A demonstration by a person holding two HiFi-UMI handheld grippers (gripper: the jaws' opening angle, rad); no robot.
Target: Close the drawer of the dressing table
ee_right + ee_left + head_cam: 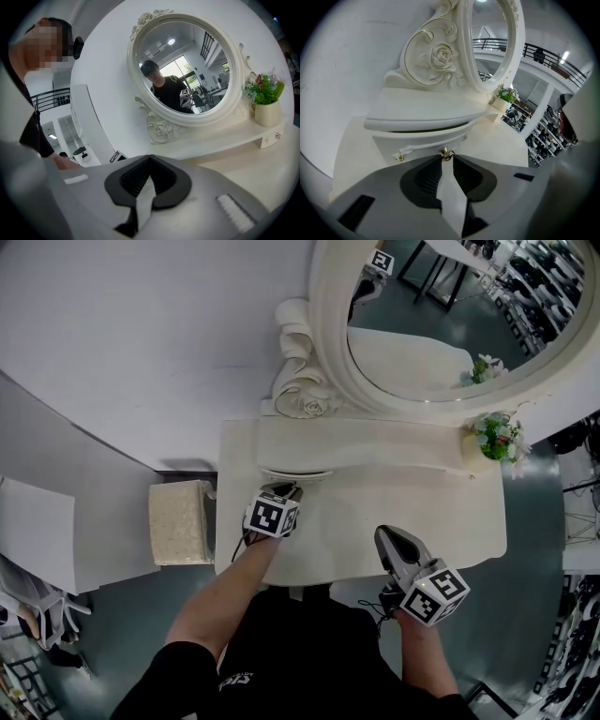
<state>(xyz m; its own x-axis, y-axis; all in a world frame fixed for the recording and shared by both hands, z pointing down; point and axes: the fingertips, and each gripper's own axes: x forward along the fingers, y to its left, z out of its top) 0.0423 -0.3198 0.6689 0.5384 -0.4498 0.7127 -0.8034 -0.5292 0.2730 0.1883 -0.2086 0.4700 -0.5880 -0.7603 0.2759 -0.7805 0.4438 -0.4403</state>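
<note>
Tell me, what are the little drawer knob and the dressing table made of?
The drawer knob: probably metal, shiny brass-gold, with bright glints. The dressing table: likely painted wood or moulded resin, cream-white with soft sheen and a carved rose.

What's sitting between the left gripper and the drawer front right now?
Only the gold knob of the drawer, pinched at the tips of the left gripper; the left gripper view shows nothing else there.

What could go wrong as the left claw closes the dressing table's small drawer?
The left claw sits with its tips at only the small gold knob of the drawer, so a push may slip off sideways. The drawer stands partly out; a skewed push could jam it. A hard shove might shake the flower pot on the shelf above.
</note>
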